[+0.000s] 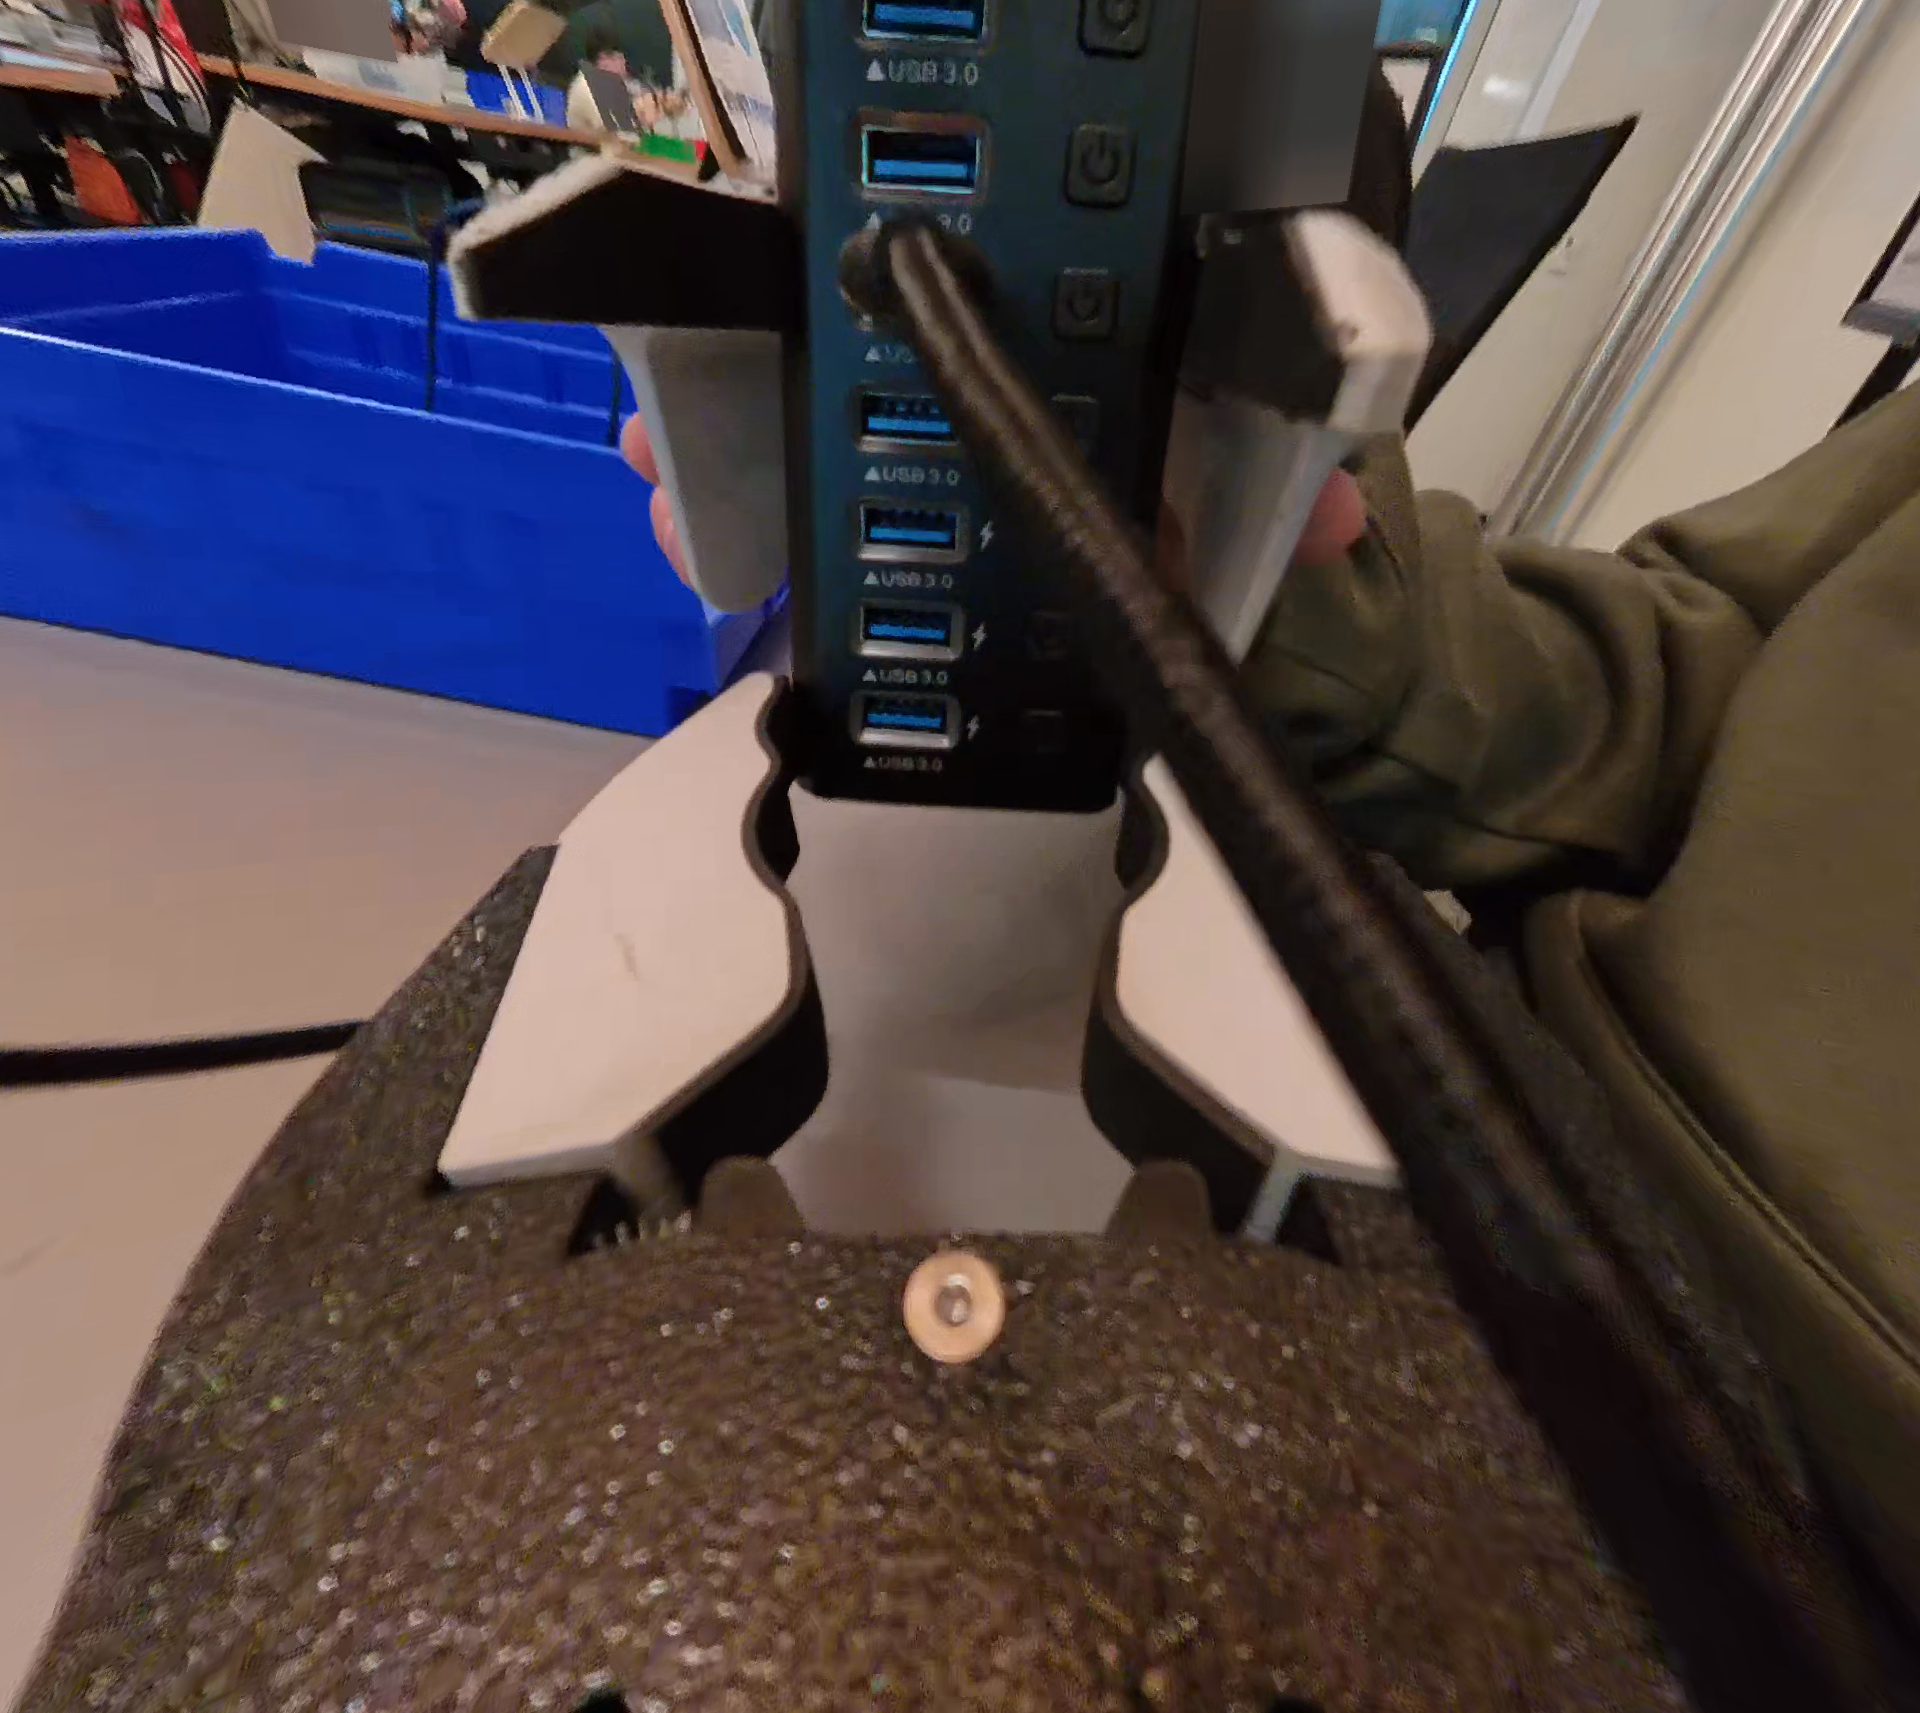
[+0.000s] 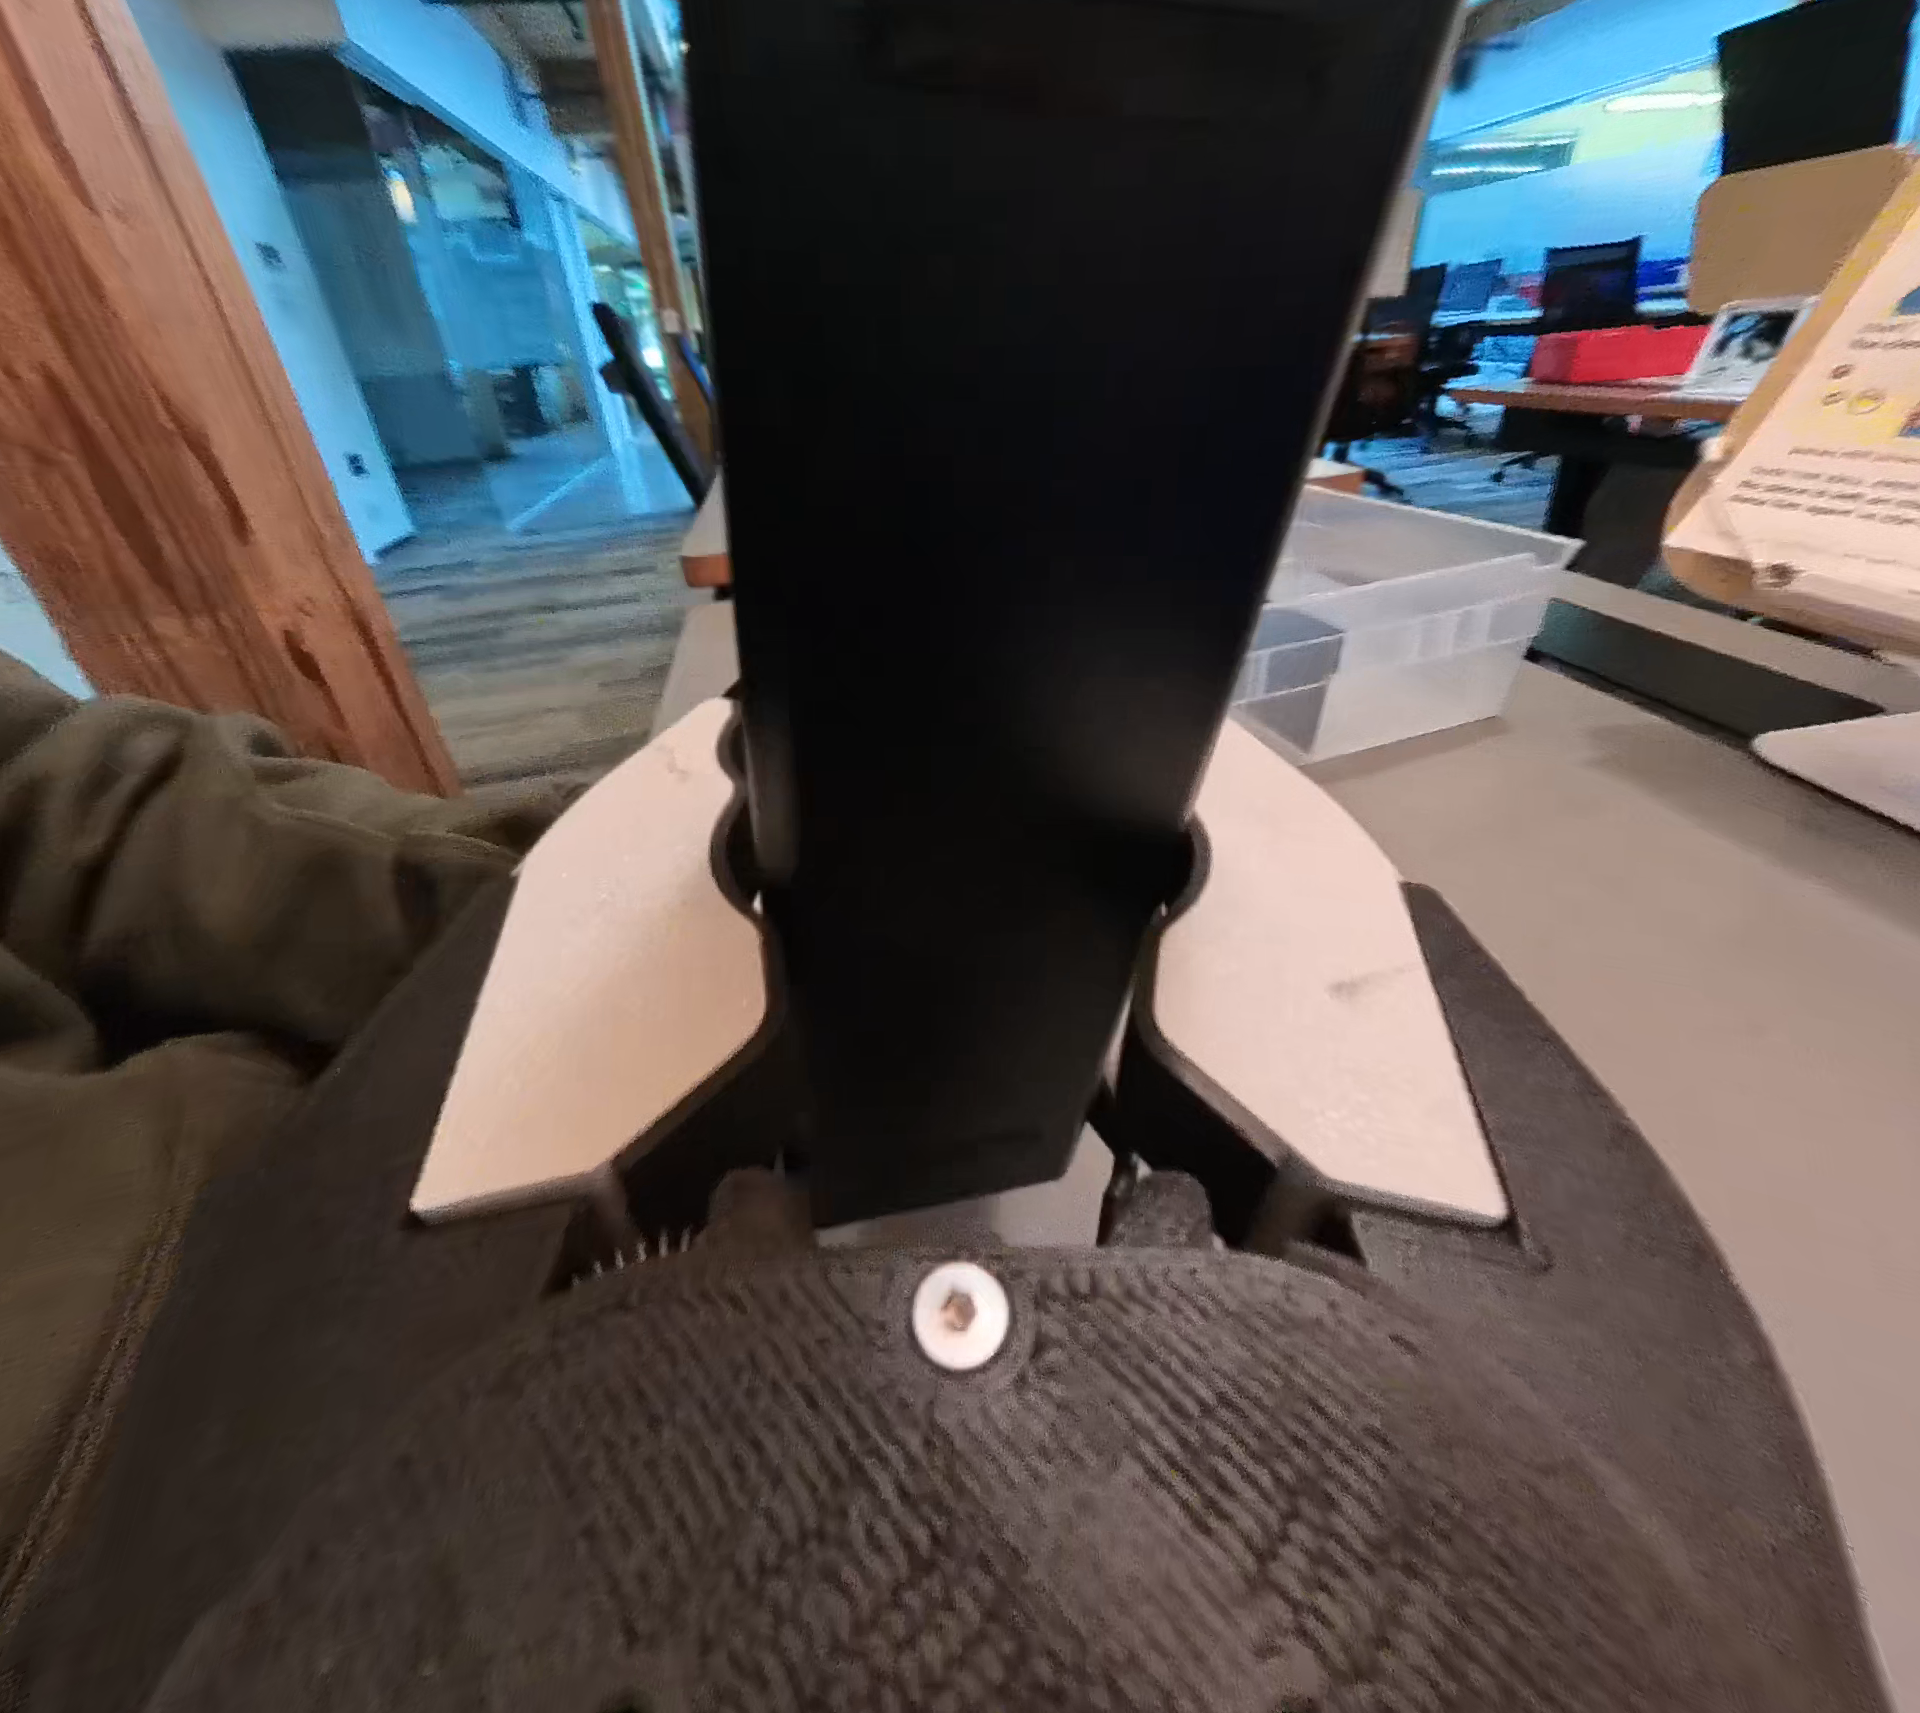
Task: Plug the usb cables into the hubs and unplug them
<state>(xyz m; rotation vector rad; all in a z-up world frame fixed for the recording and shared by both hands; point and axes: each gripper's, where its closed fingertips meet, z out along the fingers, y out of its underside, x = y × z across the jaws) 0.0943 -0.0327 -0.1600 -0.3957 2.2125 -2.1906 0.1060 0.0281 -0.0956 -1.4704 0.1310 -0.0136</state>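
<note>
The hub (image 1: 956,333) stands tall, one end pinched in the left claw (image 1: 951,806). The right claw (image 2: 961,842) pinches its back. The cable (image 1: 1091,541) sticks out toward the left claw.

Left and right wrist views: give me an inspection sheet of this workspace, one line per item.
Surface: grey table.
Job's things: black hub, held by the right claw; one port taken, several blue ports free.
Clutter: blue bin; clear bin; sign card.
Grippers: right claw shut on hub; left claw flanks hub's lower end, grip unclear.
Cables: braided cable plugged in mid-hub, crossing the left claw's right finger; black lead on table.
Surroundings: office desks; wooden post; olive sleeve.
</note>
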